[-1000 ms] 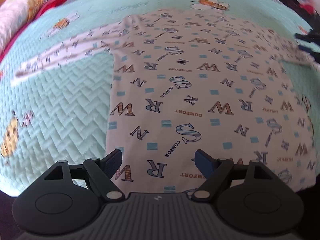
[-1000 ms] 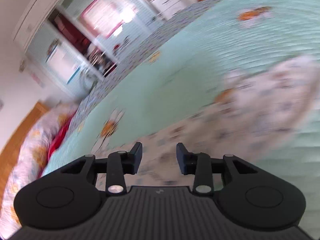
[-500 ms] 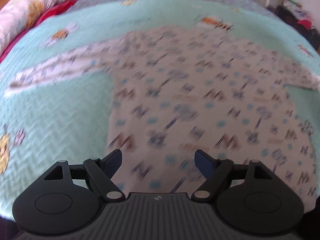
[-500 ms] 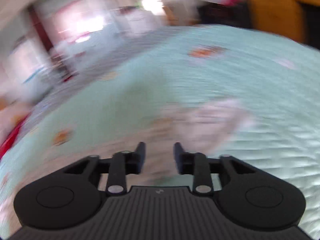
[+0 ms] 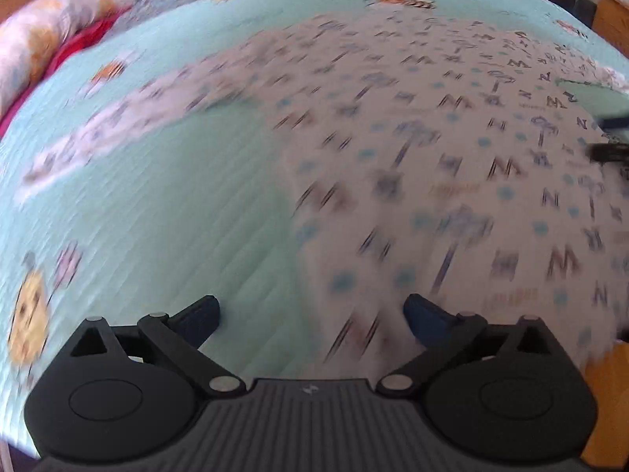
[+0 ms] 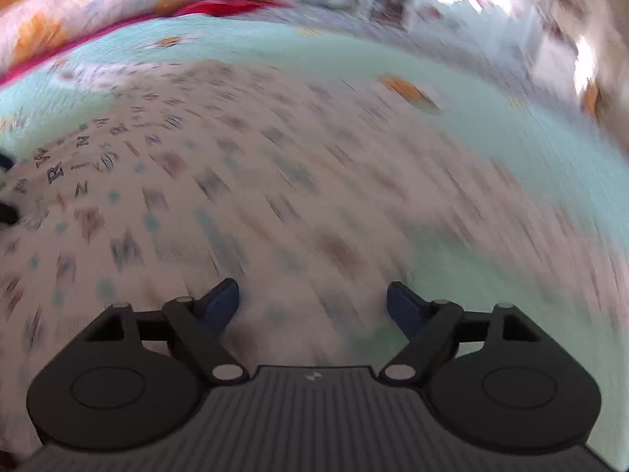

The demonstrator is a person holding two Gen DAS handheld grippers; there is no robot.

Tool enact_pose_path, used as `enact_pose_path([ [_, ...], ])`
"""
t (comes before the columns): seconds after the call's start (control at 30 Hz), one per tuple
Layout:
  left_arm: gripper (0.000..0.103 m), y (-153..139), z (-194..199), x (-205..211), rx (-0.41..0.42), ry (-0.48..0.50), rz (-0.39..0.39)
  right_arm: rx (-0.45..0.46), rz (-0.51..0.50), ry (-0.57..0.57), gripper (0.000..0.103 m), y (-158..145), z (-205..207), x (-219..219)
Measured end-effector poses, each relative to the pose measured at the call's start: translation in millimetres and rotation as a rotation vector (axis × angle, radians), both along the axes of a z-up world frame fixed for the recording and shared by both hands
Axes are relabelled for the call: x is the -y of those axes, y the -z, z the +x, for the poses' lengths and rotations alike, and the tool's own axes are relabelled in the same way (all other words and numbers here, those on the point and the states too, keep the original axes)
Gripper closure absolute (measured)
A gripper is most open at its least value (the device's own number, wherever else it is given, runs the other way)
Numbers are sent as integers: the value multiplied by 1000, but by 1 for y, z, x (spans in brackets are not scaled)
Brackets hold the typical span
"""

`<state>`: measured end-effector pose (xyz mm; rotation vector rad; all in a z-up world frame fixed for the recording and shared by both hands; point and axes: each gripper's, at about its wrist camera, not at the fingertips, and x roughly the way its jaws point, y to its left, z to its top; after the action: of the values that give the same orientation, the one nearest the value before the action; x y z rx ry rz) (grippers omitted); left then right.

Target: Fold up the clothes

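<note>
Shirt (image 5: 432,157) lies spread flat on bedspread (image 5: 177,216), unfolded. Left gripper (image 5: 310,314) & right gripper (image 6: 312,303) jaws opening, empty.

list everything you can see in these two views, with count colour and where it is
shirt: one, white with letter print, spread flat on the bedspread, one sleeve stretched toward the left of the left wrist view
bedspread: one, mint green quilted with cartoon bees, under the shirt
pillow: one, pale floral with orange, at the far left edge of the bed
red cloth: one, beside the pillow, kind unclear
wooden furniture: brown, far right, partly seen
left gripper: one, black with blue pads, jaws opening, nothing between them, over the shirt's edge
right gripper: one, black with blue pads, jaws opening, nothing gripped, above the shirt
</note>
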<state>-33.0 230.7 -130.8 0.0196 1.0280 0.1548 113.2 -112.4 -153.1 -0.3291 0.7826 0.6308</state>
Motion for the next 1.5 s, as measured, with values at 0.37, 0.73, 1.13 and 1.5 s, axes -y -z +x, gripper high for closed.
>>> enact_pose_path([
  [0.37,5,7,24,75,66,203,-16,24,43,-137,21,-24,-96,-68],
  [0.73,3,-9,-64,14,62,119,-34,-120,-15,-7,21,-38,-129,24],
  [1.13,8,1,-48,73,49,278,65,-84,-215,-156,77,-25,-165,-34],
  [1.5,9,-34,-22,84,197,300,-85,-119,82,27,77,-70,-94,-18],
])
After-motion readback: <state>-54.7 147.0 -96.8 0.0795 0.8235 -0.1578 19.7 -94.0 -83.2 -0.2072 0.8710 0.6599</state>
